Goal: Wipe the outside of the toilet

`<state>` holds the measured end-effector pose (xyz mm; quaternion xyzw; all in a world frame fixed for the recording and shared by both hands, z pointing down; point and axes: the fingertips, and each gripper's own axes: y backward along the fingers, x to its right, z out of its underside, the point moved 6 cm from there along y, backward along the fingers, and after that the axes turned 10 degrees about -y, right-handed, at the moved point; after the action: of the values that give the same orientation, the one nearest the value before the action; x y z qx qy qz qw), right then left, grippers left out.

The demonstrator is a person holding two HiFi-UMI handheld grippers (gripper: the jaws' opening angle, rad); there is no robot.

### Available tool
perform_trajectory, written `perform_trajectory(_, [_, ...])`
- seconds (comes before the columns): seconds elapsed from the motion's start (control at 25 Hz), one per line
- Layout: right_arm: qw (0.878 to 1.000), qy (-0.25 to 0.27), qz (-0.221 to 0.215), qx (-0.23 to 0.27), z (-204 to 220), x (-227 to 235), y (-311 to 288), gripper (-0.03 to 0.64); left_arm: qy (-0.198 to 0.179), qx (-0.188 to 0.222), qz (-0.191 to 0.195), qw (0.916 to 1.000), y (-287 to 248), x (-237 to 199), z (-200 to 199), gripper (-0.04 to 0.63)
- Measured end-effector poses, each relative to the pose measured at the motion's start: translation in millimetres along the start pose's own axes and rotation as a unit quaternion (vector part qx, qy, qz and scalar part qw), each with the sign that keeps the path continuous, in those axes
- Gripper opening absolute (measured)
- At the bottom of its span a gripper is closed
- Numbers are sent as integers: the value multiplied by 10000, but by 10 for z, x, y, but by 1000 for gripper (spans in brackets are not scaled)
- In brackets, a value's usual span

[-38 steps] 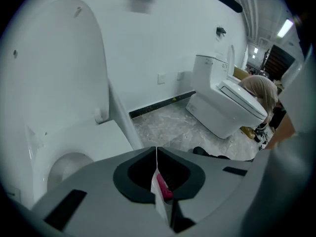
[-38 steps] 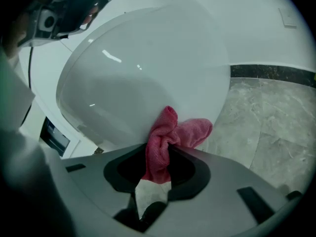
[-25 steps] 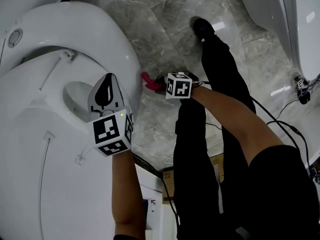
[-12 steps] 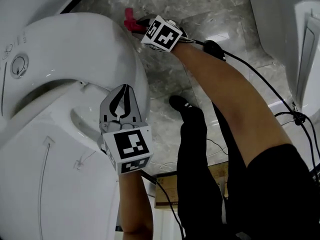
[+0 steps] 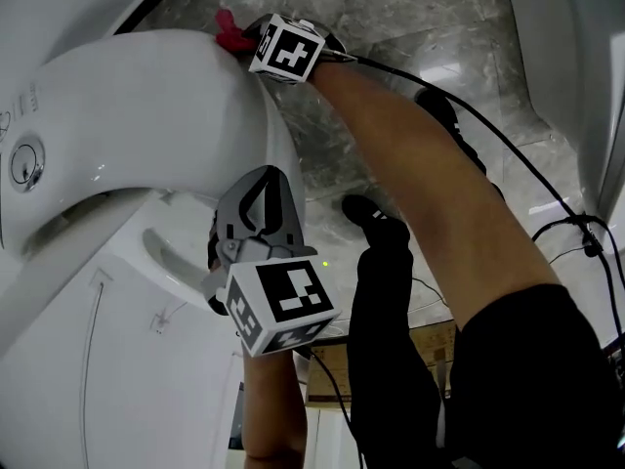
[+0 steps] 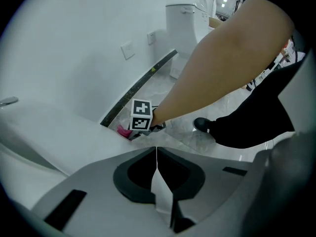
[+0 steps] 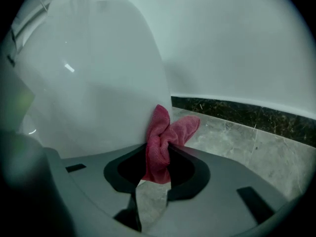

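Note:
A white toilet (image 5: 146,96) fills the left of the head view, its rounded outer wall (image 7: 98,83) rising at the left of the right gripper view. My right gripper (image 5: 242,35) is shut on a pink cloth (image 7: 165,137), which lies against the toilet's outer wall near the floor. The pink cloth (image 5: 227,29) pokes out at the top of the head view and shows small in the left gripper view (image 6: 123,131). My left gripper (image 5: 256,198) hovers beside the toilet's rim, jaws shut with nothing between them (image 6: 156,154).
Grey marble floor (image 5: 391,27) runs along the toilet. A dark skirting strip (image 7: 247,115) lines the white wall. The person's black trouser legs and shoes (image 5: 376,218) stand right of the bowl. Cables (image 5: 557,228) trail on the floor. A second white fixture (image 5: 586,57) stands at right.
My right gripper has carried the pink cloth along the toilet's outer wall, away from the person and to the left. My left gripper has slid slightly toward the person.

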<state>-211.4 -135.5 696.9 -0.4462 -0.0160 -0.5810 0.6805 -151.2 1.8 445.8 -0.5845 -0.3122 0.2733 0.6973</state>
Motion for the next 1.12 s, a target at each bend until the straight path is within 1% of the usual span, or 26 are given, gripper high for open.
perform_trajectory(0.08, [9994,149,-181,-262,169,-95,16,124,-135,-126,10,9998,-31,0,11,20])
perform_trajectory(0.16, [9975,223,-413,-538,425,-276,32,124,-276,-248,58,9993,-54,21,31,20])
perform_trajectory(0.32, [9954,66,-604,-740,951,-624,17,123,-534,-316,55,9981,-53,39,37,20])
perform_trajectory(0.4, [9948,-3,-673,-765,1200,-775,20,124,-741,-324,69,9967,-31,82,21,20])
perform_trajectory(0.52, [9950,-67,-715,-700,1452,-956,17,124,-1115,-401,80,9929,-22,158,36,21])
perform_trajectory(0.68, [9957,-238,-682,-576,1730,-1232,35,124,-1392,-432,139,9892,-41,326,129,20])
perform_trajectory(0.88, [9941,-391,-751,-673,2139,-1637,58,124,-1536,-375,264,9871,-17,550,244,20])
perform_trajectory(1.0, [9928,-562,-801,-699,2374,-1867,72,124,-1612,-343,251,9860,15,629,293,20])
perform_trajectory(1.12, [9903,-622,-938,-818,2588,-2133,77,124,-1687,-338,234,9848,33,694,326,21])
